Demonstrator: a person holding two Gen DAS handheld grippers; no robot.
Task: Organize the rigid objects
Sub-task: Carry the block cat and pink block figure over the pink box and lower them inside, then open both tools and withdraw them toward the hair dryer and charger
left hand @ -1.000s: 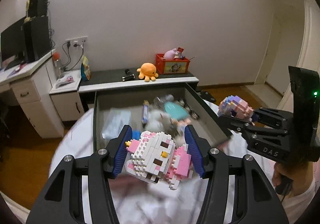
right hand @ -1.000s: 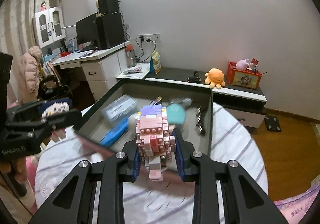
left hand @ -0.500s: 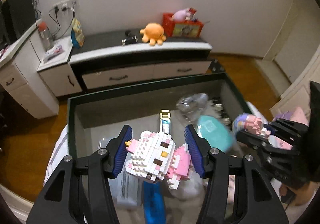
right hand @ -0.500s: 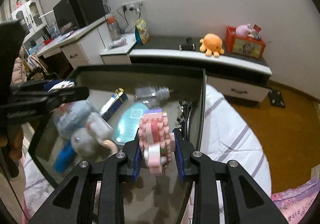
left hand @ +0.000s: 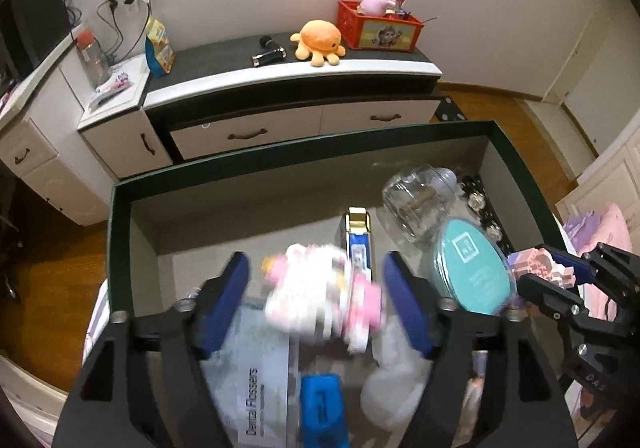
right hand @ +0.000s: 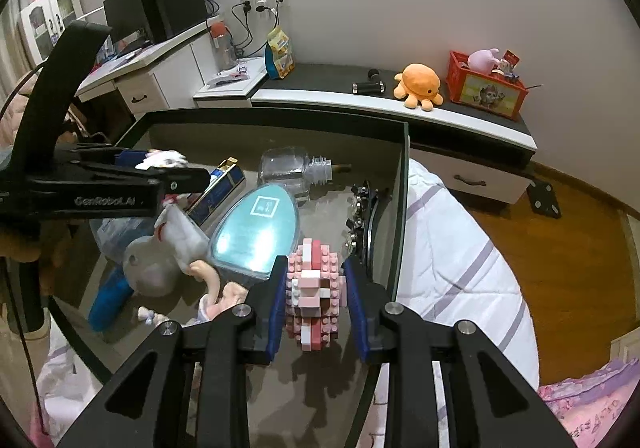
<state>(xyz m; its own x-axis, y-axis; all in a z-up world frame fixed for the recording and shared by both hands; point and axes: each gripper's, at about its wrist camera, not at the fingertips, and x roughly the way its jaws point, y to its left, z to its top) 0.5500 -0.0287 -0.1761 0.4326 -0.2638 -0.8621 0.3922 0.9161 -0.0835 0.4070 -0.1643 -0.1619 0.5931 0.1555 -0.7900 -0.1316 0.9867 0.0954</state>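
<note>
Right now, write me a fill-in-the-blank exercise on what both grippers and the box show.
1. The right gripper is shut on a pink ____ figure.
2. The left gripper, whose jaws have just been opening, has gaps beside the blurred white-and-pink cat figure, so it is ____.
3. The teal oval case lies inside the dark green ____.
4. On the cabinet beyond sits an orange plush ____.

Missing words: brick; open; box; octopus
</note>
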